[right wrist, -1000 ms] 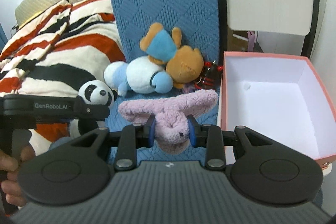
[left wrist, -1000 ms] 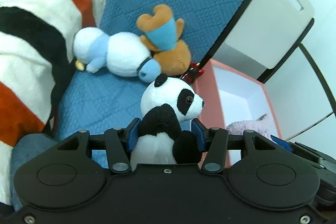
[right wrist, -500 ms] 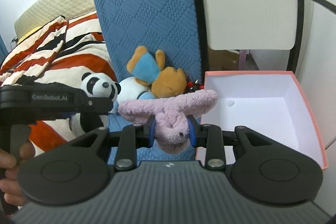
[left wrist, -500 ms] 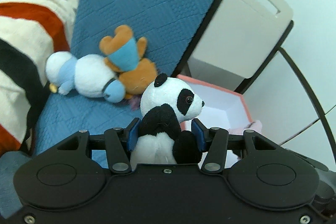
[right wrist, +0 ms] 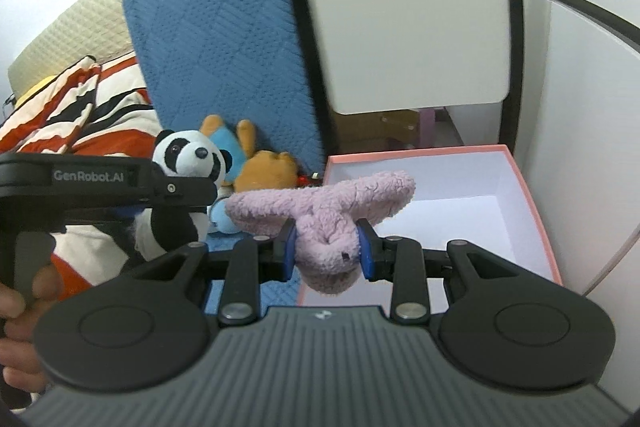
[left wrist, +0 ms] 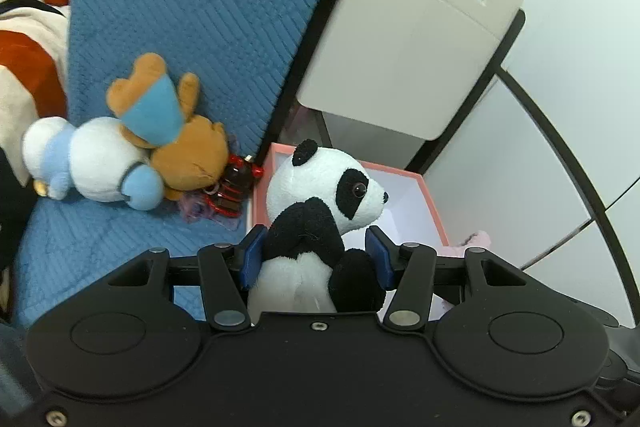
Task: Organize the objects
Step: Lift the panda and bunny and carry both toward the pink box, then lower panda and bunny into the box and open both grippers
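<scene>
My left gripper (left wrist: 314, 253) is shut on a black-and-white panda plush (left wrist: 320, 211), held at the near left edge of an open pink box (left wrist: 430, 205) with a white inside. The panda also shows in the right wrist view (right wrist: 186, 163). My right gripper (right wrist: 326, 251) is shut on a pink fluffy plush (right wrist: 324, 207), held over the pink box's (right wrist: 532, 203) front left corner. A brown plush with a blue cap (left wrist: 176, 139) and a white-and-light-blue plush (left wrist: 92, 159) lie on the blue cushion (left wrist: 192, 7).
A small red and black toy (left wrist: 230, 187) lies beside the box's left wall. A beige chair back (right wrist: 408, 11) stands behind the box. A striped red, black and white blanket (right wrist: 80, 99) lies at the left. White wall panels are at the right.
Both grippers have moved to the right toward the pink box with their plush toys. The panda now sits at the box's edge and the pink plush hangs over the box.
</scene>
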Demonstrator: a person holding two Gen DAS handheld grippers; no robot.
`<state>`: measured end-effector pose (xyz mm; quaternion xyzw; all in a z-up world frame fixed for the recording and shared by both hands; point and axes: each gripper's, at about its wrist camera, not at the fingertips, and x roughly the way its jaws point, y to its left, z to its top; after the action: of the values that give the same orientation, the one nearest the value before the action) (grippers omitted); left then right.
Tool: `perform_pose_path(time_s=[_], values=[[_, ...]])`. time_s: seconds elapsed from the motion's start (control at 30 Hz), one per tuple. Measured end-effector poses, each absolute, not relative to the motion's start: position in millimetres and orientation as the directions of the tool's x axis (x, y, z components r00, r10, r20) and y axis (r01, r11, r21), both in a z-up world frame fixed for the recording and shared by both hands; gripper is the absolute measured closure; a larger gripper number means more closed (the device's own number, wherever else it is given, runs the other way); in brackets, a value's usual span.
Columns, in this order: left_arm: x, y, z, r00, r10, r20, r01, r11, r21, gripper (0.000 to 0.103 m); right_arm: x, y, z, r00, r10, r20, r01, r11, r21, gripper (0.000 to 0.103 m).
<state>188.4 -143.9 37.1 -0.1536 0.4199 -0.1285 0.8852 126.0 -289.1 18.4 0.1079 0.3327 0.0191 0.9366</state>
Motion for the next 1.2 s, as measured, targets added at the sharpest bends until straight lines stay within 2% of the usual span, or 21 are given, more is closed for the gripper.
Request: perform_pose_path(time_s=[0.47, 0.93, 1.13, 1.2], values=[[243, -212, -27, 0.475, -0.374, -0.796, 0.11, 0.923, -0.368, 0.052, 161, -356, -39, 0.698, 0.096, -0.709, 0.097, 0.969, 0.226, 0.069], [275, -230, -79, 0.39, -0.336, -0.857, 0.088, 0.94, -0.329, 0.051, 184, -397, -111, 0.586, 0.113, -0.802, 0.188, 0.944, 0.271, 0.069], [272, -235, -74, 0.403, -0.321, -0.857, 0.101, 0.946, -0.307, 0.041, 186, -404, -115, 0.581, 0.125, -0.804, 0.195, 0.938, 0.287, 0.068], [269, -234, -70, 0.414, -0.323, -0.851, 0.104, 0.946, -0.308, 0.034, 185, -404, -112, 0.586, 0.132, -0.799, 0.191, 0.936, 0.295, 0.065]])
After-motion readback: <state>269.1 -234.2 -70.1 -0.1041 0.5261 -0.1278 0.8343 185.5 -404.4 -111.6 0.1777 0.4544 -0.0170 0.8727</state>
